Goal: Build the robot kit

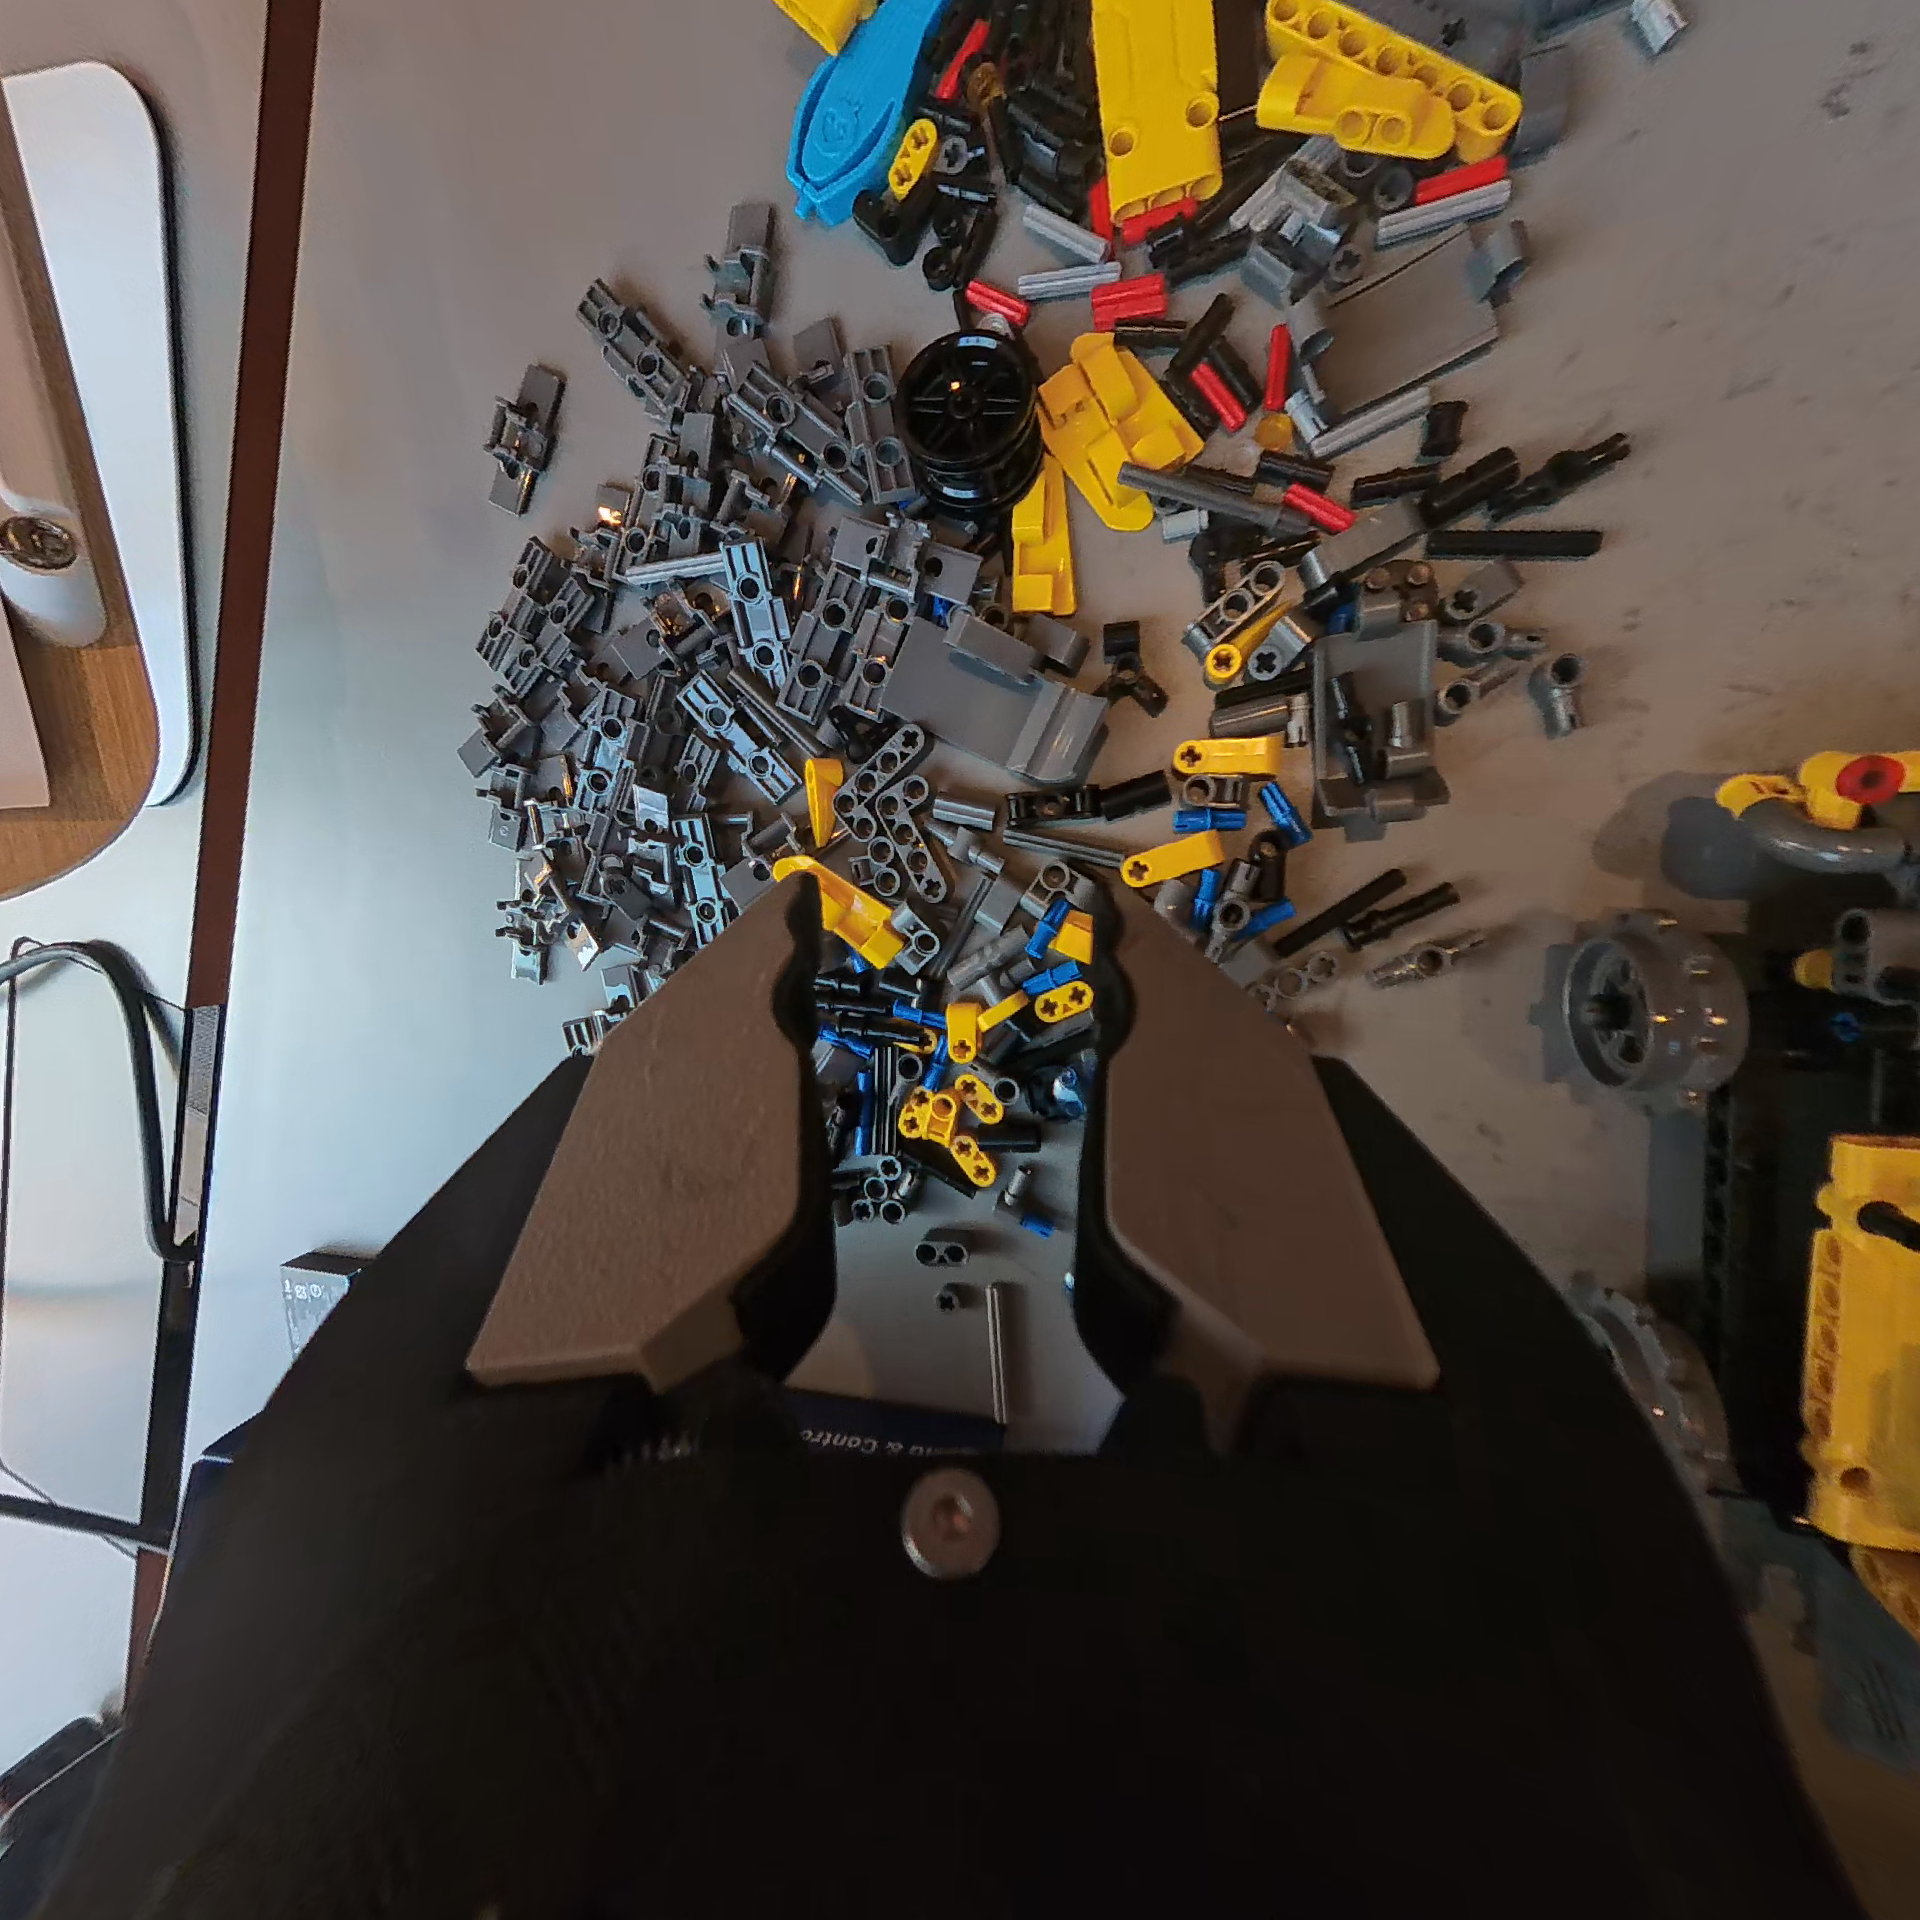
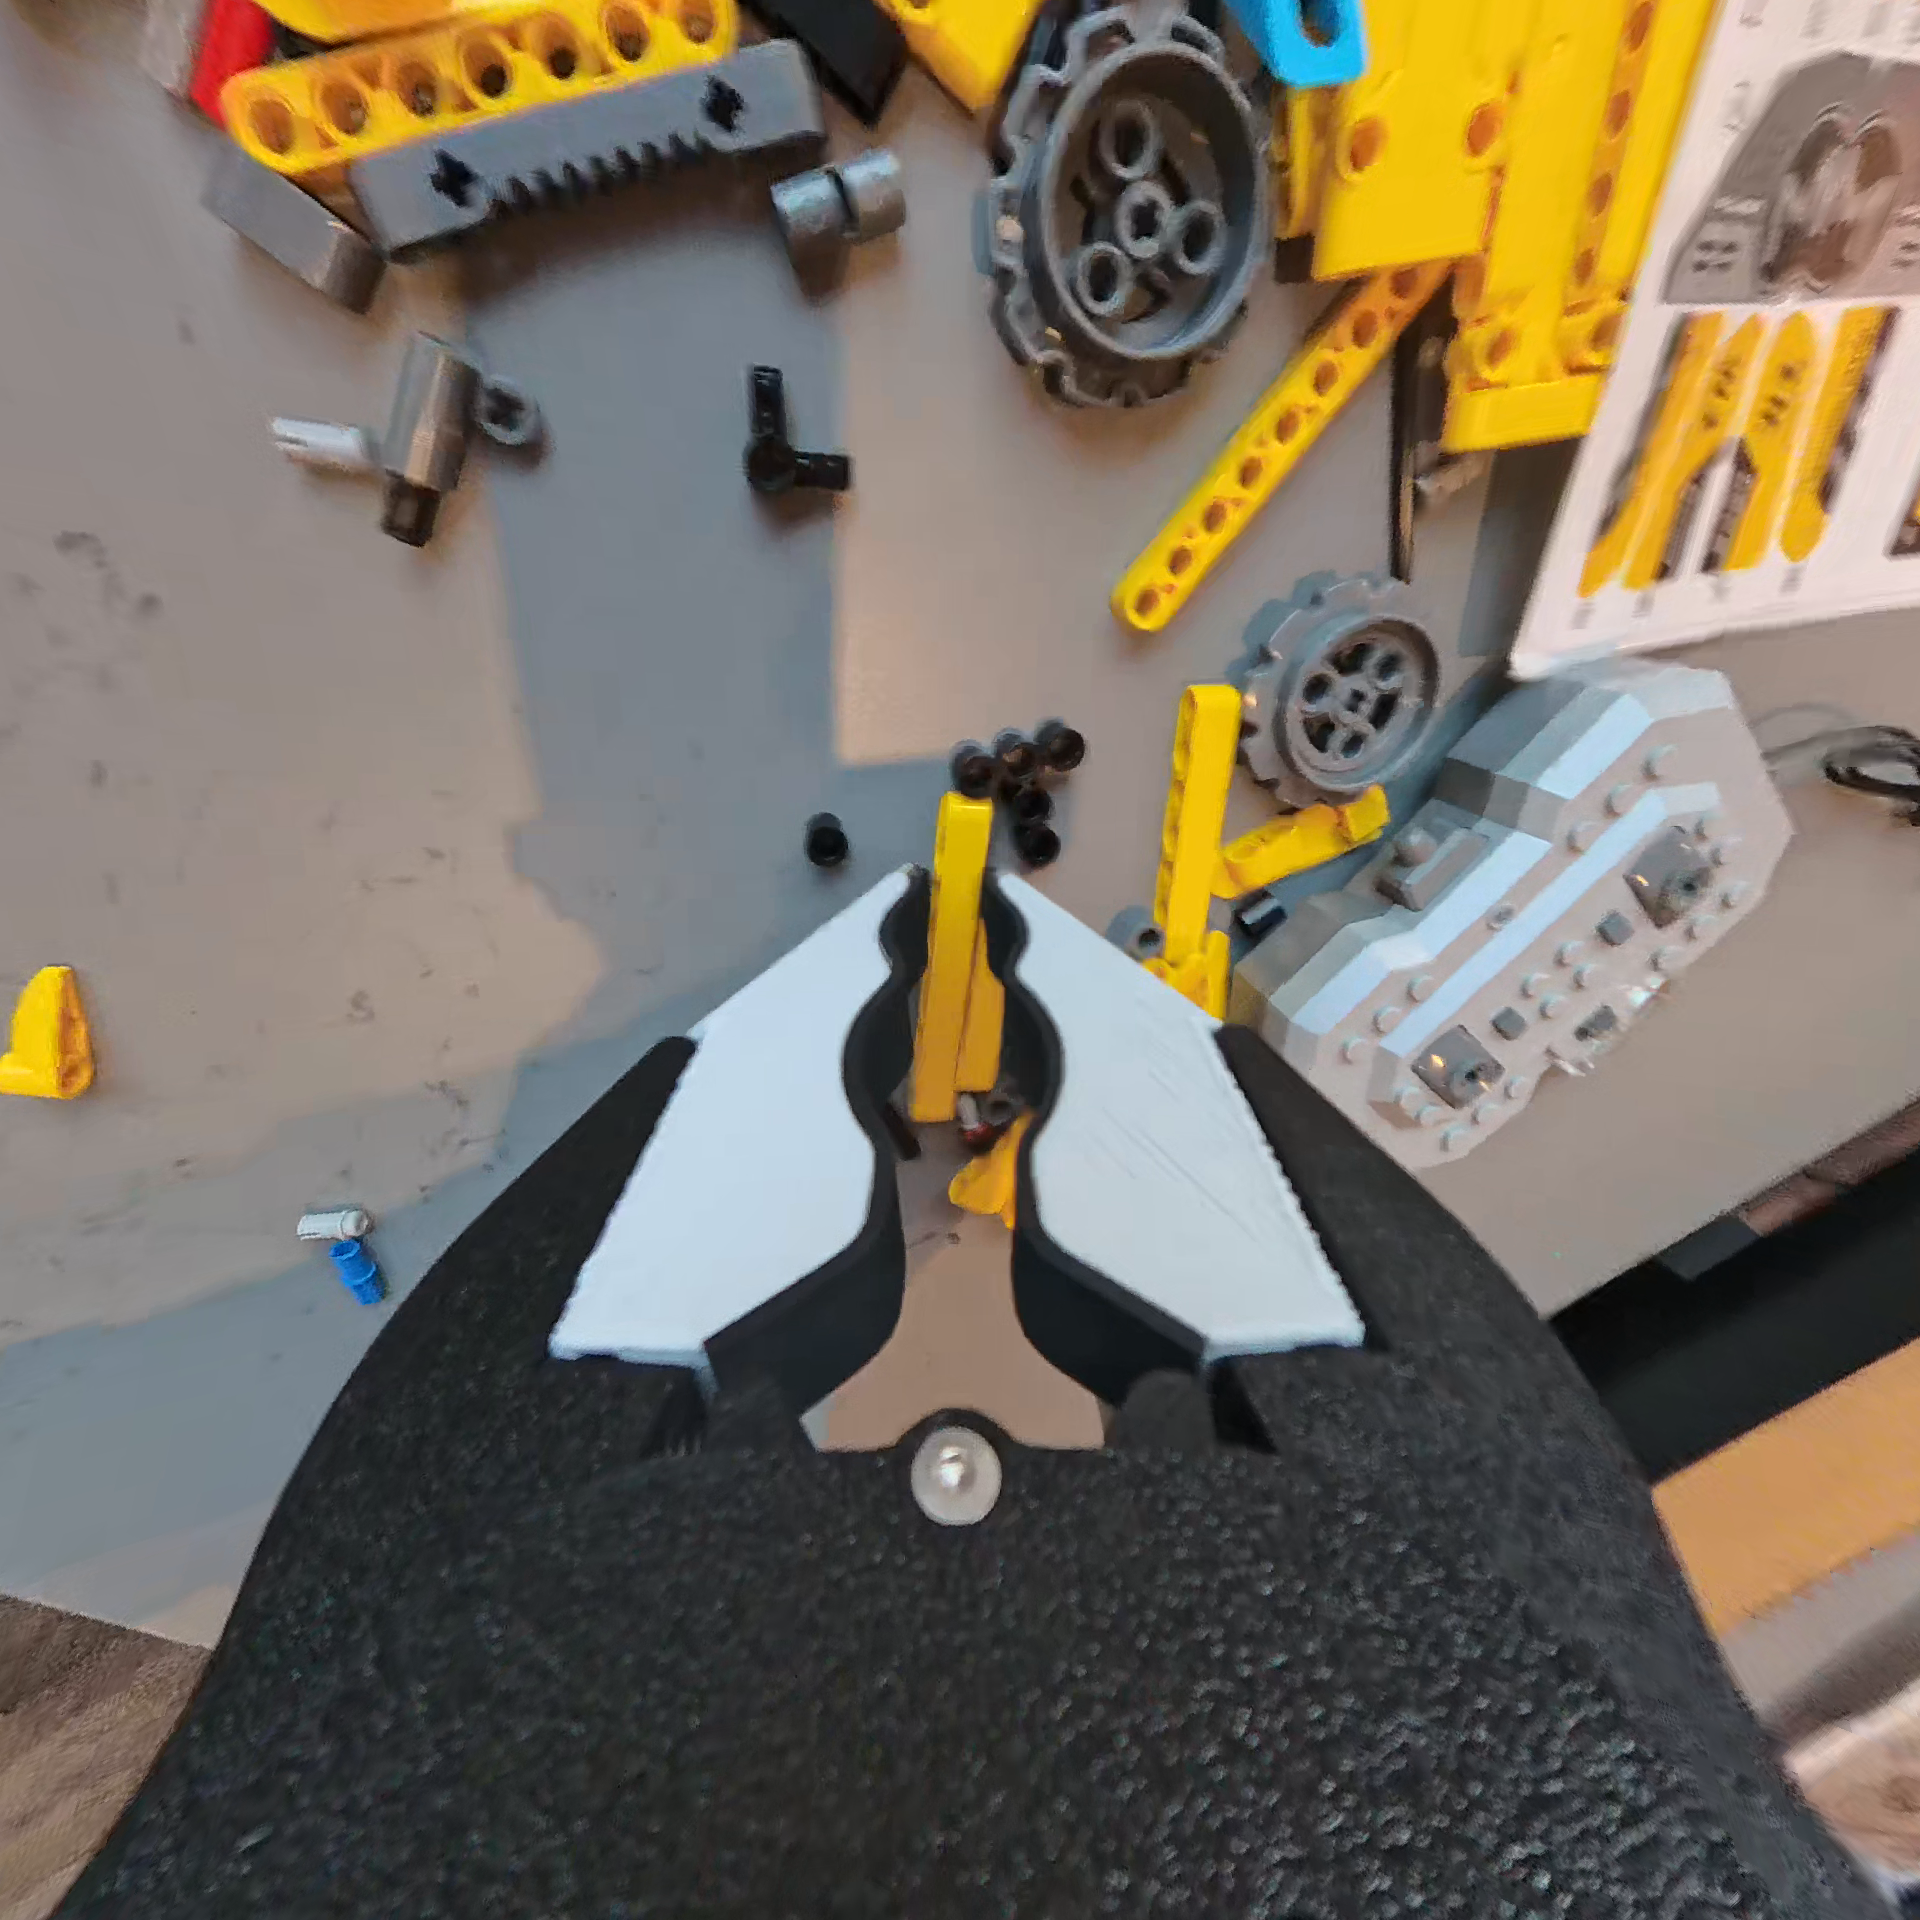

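Left wrist view first: my left gripper [image 1: 951, 904] is spread wide with nothing between the brown fingers [image 1: 686, 1132]. It's hanging over the grey table [image 1: 416, 416], right above a scatter of small black, blue and yellow pins and connectors [image 1: 951, 1081]. A little curved yellow piece [image 1: 847, 914] sits just at the left fingertip, but I can't tell if it's touching. Ahead and slightly left is the big heap of dark grey links [image 1: 675, 665]. Straight ahead past that there's a black wheel [image 1: 966, 426], with yellow panels [image 1: 1101, 436] just beside it. Off to the right edge sits a partly built yellow and black model [image 1: 1829, 1195] with a grey sprocket [image 1: 1631, 1013] on its near side.

Right wrist view: my right gripper [image 2: 951, 883] is clamped on a yellow beam [image 2: 956, 956]. The beam's long axis runs along the fingers, pointing straight forward, with its far end poking out past the white fingertips [image 2: 779, 1122]. Just beyond that end is a black L-shaped piece [image 2: 1023, 790], close to the beam tip, and I can't say whether they touch. To the right are another yellow beam assembly [image 2: 1205, 842], a grey toothed wheel [image 2: 1345, 707] and a grey studded block [image 2: 1507, 935].

No containers in either view; everything lies loose on the table. A printed instruction sheet [image 2: 1745, 312] lies at top right.
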